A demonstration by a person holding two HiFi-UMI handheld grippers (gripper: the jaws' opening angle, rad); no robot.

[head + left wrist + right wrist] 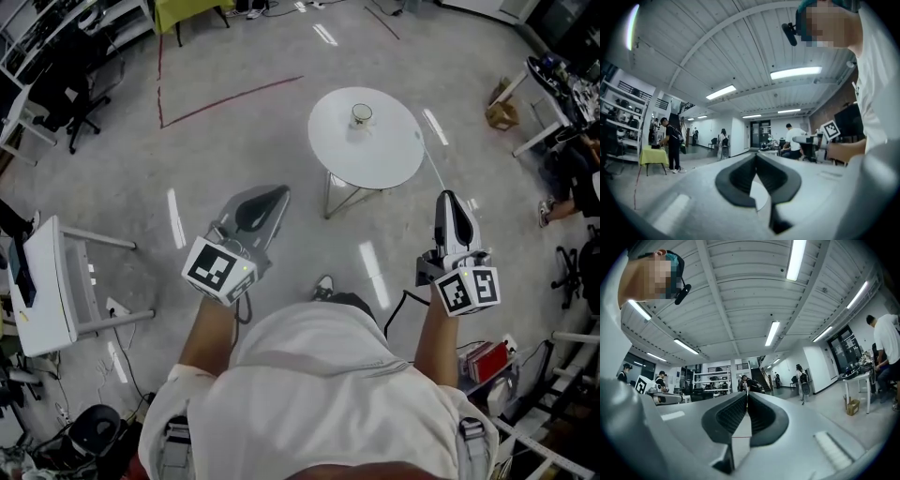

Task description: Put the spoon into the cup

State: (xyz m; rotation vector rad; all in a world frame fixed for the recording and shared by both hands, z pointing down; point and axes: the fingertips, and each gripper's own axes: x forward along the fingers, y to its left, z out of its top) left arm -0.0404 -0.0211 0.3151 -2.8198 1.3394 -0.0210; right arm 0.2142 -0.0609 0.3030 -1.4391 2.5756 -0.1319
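Note:
A small glass cup [362,115] stands near the far side of a round white table [375,155] ahead of me. The spoon is too small to make out at this distance. My left gripper [278,194] is held at waist height, well short of the table and to its left, jaws pressed together on nothing. My right gripper [448,199] hovers just off the table's near right edge, also shut and empty. In the left gripper view the left gripper [756,155] points across the room; in the right gripper view the right gripper [747,393] does the same.
A white desk [47,281] stands at the left, with an office chair [70,103] beyond it. A yellow-green table [187,11] is at the back. A cardboard box [502,114] and a white table sit at the right. Red tape [230,98] marks the floor. Several people stand in the room.

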